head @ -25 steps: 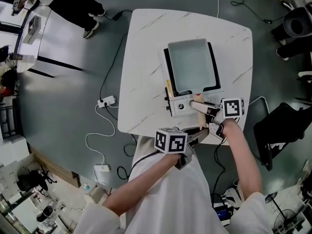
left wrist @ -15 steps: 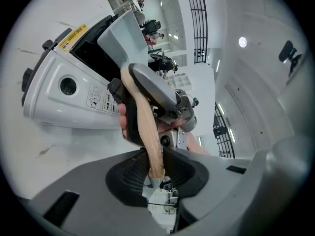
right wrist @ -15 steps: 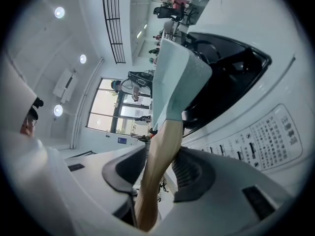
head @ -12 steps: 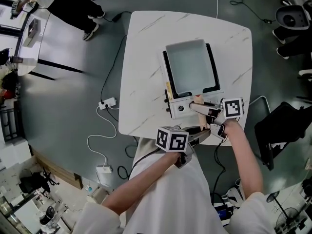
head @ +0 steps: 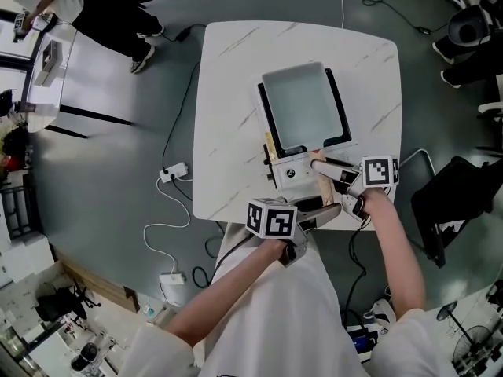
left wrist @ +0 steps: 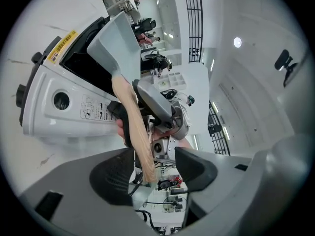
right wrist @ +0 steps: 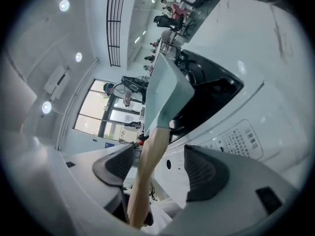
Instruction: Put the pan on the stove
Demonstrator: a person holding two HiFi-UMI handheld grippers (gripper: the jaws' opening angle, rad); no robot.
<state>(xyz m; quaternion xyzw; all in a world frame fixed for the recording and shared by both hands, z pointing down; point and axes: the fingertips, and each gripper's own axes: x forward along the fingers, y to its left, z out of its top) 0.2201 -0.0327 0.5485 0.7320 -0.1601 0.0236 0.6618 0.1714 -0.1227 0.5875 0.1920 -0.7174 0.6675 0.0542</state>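
A grey rectangular pan sits on the white stove on the marble table. Its wooden handle sticks out over the stove's front toward me. My left gripper is at the handle's end, and in the left gripper view the handle runs between the opening jaws of my left gripper with a gap at each pad. My right gripper reaches the handle from the right. In its own view the handle lies between the widening jaws of my right gripper, nearer the left pad.
The stove stands near the table's front edge, with a control knob on its front. A power strip and cables lie on the floor to the left. Dark chairs stand to the right. A person stands at the upper left.
Both grippers' jaws have spread apart around the wooden handle. The pan stays on the stove, and the whole scene has shifted slightly left in the head view.
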